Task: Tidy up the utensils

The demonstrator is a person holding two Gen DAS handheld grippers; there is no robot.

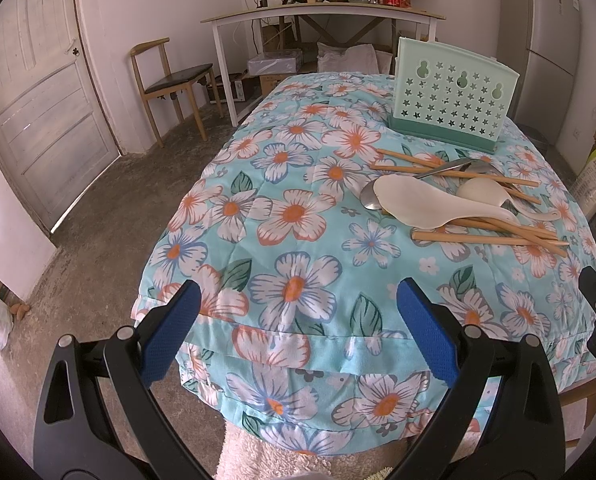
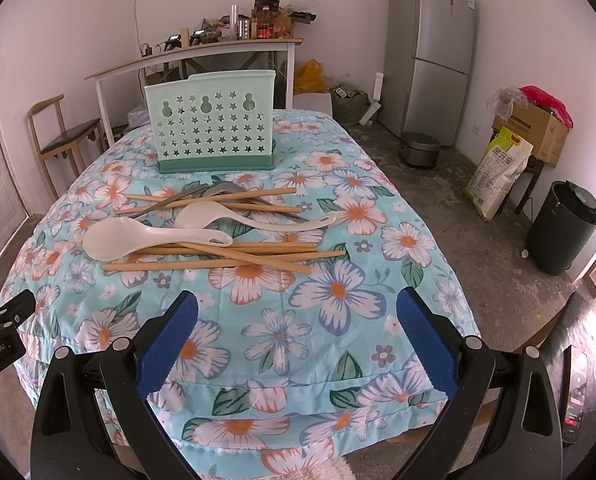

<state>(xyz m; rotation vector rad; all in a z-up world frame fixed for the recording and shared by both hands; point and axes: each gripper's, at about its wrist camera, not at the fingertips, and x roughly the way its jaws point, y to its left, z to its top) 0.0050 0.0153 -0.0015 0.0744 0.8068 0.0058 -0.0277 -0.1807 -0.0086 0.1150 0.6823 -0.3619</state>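
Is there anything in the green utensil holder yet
No, nothing sticks out of the holder; the chopsticks and spoons lie on the table in front of it.

Cloth: turquoise, white-orange flowers
Holder: mint, star holes, darker green base
Spoons: white
Chopsticks: tan

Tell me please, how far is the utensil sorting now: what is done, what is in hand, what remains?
Done: nothing visible; no utensil shows above the green holder, though its inside is hidden. In hand: nothing; the left gripper and right gripper are both open over the near table edge. Left: everything, namely the chopsticks, the two white spoons and the metal spoons, piled on the floral cloth.
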